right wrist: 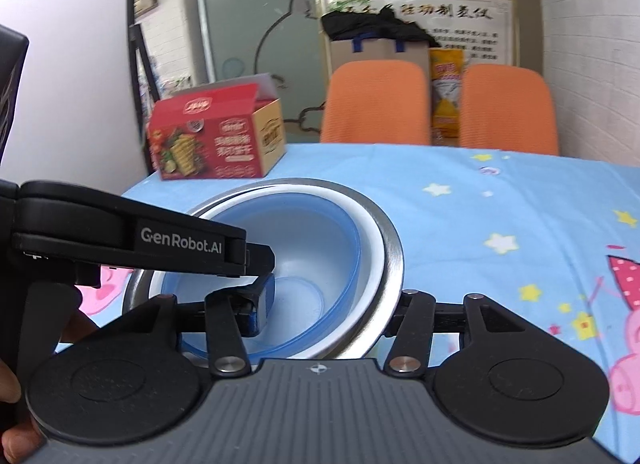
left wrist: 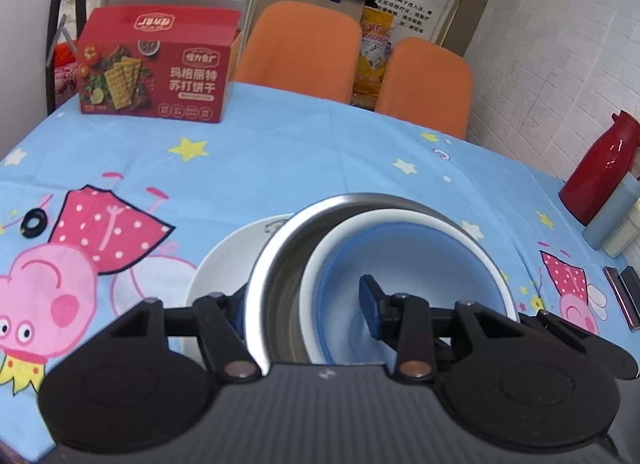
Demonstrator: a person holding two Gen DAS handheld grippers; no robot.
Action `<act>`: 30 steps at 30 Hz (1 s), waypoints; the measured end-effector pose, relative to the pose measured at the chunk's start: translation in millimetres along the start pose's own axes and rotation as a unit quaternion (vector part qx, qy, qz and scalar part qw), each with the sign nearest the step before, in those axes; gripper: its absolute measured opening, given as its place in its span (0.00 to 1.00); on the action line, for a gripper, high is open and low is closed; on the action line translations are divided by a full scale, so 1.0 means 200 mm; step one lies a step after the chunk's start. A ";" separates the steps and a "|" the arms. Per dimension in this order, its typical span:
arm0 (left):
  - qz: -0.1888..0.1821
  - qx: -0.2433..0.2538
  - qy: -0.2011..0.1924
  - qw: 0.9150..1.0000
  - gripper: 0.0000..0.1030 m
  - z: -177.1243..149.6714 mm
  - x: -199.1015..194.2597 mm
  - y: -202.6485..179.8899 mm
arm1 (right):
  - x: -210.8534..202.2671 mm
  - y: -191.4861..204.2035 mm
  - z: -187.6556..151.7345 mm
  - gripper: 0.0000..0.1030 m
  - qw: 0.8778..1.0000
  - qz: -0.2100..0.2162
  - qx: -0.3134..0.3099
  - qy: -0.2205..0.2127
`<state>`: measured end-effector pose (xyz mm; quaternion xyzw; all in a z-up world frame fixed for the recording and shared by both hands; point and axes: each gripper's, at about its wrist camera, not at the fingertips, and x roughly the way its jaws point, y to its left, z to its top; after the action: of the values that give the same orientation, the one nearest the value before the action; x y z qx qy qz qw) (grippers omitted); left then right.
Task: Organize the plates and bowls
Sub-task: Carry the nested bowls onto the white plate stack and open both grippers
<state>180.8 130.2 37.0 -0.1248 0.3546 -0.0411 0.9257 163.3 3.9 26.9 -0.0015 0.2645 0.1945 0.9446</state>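
Left gripper [left wrist: 304, 304] astride nested bowls' [left wrist: 400, 248] rims.

Bowl [left wrist: 404, 264] in metal bowl [left wrist: 276, 264], on plate [left wrist: 224, 264]

Brushed steel on the outer bowl [left wrist: 264, 284], rim bright and faintly scored. Smooth plastic on the inner bowl [left wrist: 420, 264], white at the lip, pale blue within, softly glossy. Glazed white ceramic, by the look of it, on the plate [left wrist: 216, 268]. Printed cotton-like cloth over the surface [left wrist: 300, 155], matt, lightly creased. Matt black plastic on the left tongs [left wrist: 304, 304] and right tongs [right wrist: 332, 304], ribbed grey housing behind, small bare-metal pins at the pivots. Glossy printed cardboard on the cracker box [left wrist: 160, 67]. Shiny red plastic or lacquer on the flask [left wrist: 600, 167]. Coarse orange woven fabric on the chairs [left wrist: 300, 47].
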 end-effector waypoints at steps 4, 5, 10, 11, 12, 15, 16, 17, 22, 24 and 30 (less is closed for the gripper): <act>0.003 -0.007 0.005 1.000 0.38 -0.03 0.02 0.06 | 0.04 0.05 -0.02 0.87 1.000 0.005 -0.008 0.013; 0.004 -0.007 0.007 1.000 0.38 -0.02 0.03 0.06 | 0.05 0.05 -0.03 0.87 1.000 0.006 -0.008 0.016; 0.002 -0.008 0.012 1.000 0.37 -0.03 0.07 0.08 | 0.08 0.05 -0.04 0.87 1.000 0.008 -0.008 0.027; 0.004 -0.004 0.010 1.000 0.37 -0.03 0.07 0.08 | 0.09 0.05 -0.04 0.88 0.999 0.008 -0.008 0.029; 0.007 -0.001 0.009 1.000 0.37 -0.03 0.07 0.07 | 0.10 0.05 -0.04 0.88 0.999 0.009 -0.008 0.030; 0.012 0.005 0.003 1.000 0.37 -0.04 0.07 0.06 | 0.11 0.05 -0.05 0.90 0.999 0.011 -0.008 0.033; 0.014 0.004 0.001 1.000 0.37 -0.03 0.07 0.07 | 0.12 0.05 -0.05 0.90 0.999 0.013 -0.009 0.036; 0.021 0.009 -0.004 1.000 0.38 -0.03 0.06 0.06 | 0.13 0.05 -0.05 0.91 0.999 0.015 -0.008 0.038; 0.028 0.007 -0.040 0.999 0.59 0.00 0.00 0.07 | 0.12 0.05 -0.04 0.94 0.999 0.012 -0.016 0.030; 0.032 0.004 -0.047 0.998 0.59 0.01 -0.02 0.08 | 0.11 0.05 -0.03 1.00 1.000 0.003 -0.014 0.024; 0.028 -0.018 -0.051 0.998 0.60 0.03 -0.04 0.11 | 0.12 0.06 -0.02 1.00 1.000 -0.002 -0.014 0.019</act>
<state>178.2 152.9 40.1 -0.1336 0.3114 -0.0028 0.9409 175.4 22.5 13.1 -0.0191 0.2799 0.1961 0.9396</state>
